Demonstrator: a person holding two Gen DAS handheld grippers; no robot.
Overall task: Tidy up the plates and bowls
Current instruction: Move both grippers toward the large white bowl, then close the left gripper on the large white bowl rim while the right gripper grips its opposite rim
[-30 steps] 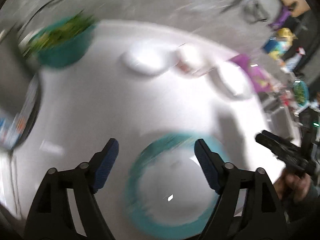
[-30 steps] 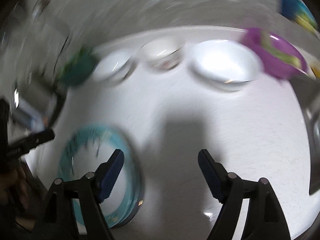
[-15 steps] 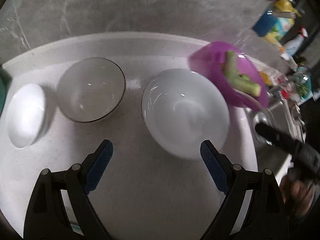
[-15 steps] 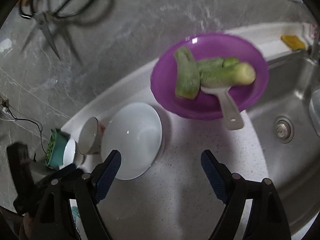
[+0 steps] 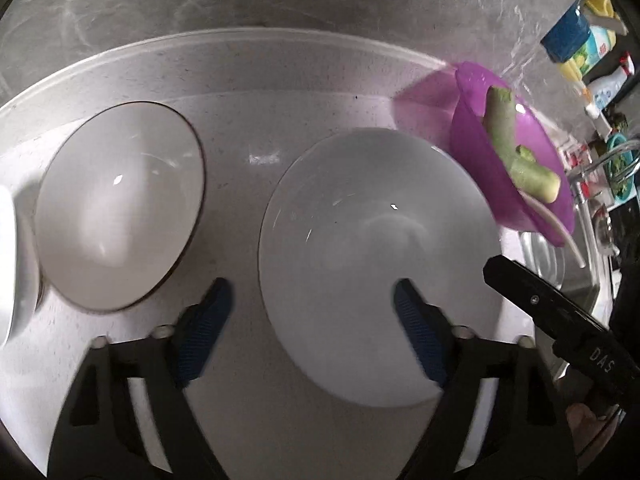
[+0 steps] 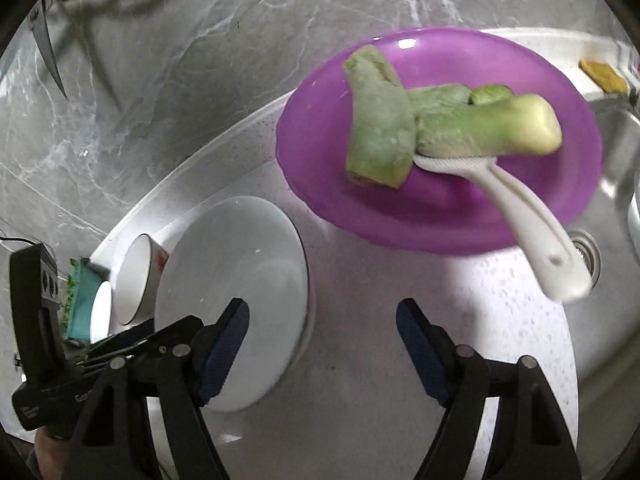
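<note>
white bowl [image 5: 372, 264] sits beside the purple plate [image 6: 440, 140]; both left gripper [image 5: 310, 332] and right gripper [image 6: 322, 344] gape empty. straddle its near rim squarely before closing.

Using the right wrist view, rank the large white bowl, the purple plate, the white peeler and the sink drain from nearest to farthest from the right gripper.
1. Large white bowl: beside the right gripper's left finger.
2. White peeler: ahead, right, its handle overhanging the plate.
3. Purple plate: ahead, right, holding green vegetable pieces; too close to the peeler to separate firmly.
4. Sink drain: far right.
</note>
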